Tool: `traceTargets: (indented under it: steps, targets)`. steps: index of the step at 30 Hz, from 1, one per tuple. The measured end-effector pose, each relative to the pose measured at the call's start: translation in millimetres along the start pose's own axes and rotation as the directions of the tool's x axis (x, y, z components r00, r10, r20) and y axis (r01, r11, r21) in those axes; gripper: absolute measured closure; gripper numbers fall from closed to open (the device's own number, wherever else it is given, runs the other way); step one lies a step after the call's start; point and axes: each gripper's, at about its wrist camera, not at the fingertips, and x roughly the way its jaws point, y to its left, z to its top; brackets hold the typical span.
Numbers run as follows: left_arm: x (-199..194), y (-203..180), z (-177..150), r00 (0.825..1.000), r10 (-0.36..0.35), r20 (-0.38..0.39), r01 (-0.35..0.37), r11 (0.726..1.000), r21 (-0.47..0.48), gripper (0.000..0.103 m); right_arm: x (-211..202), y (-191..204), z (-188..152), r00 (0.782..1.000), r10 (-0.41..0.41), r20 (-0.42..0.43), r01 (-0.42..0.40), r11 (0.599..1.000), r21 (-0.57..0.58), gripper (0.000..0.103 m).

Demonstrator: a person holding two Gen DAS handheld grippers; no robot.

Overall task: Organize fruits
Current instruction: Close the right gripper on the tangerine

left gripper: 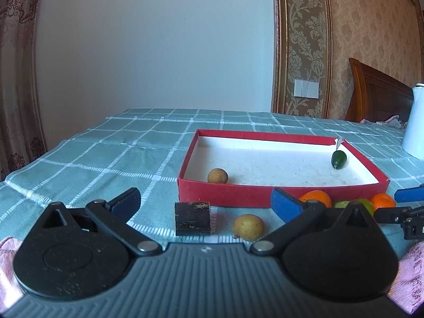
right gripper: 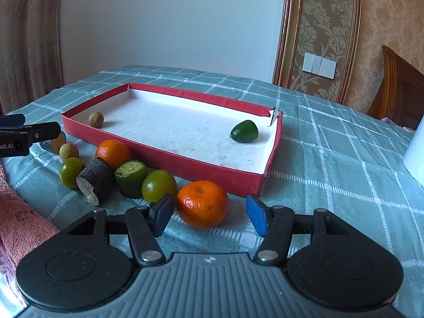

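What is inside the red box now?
The red box holds a small brown round fruit near one end and a dark green fruit near the other. Nothing in it is covered.

In the right wrist view, the black body of the left gripper [right gripper: 29,132] at the left edge carries white lettering cut off by the frame; the legible part reads "oot.AI". In the left wrist view, the pink cloth [left gripper: 413,278] at the lower right corner bears dark printed characters, too blurred and distorted to read. No other text is legible.
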Motion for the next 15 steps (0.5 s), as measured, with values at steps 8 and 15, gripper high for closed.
traceTargets:
  steps: [8, 15]
  targets:
    - [8.8, 0.5, 1.1, 0.998, 0.02, -0.054, -0.021, 1.0, -0.006, 0.0, 6.8, -8.8, 2.7, 1.0, 0.022, 0.002, -0.022, 0.999, 0.044, 0.043]
    - [11.5, 1.6, 1.2, 0.997, 0.025, -0.076, -0.026, 1.0, -0.015, 0.0, 7.2, -8.6, 0.1, 0.998, 0.059, 0.022, -0.06, 0.996, 0.061, 0.059]
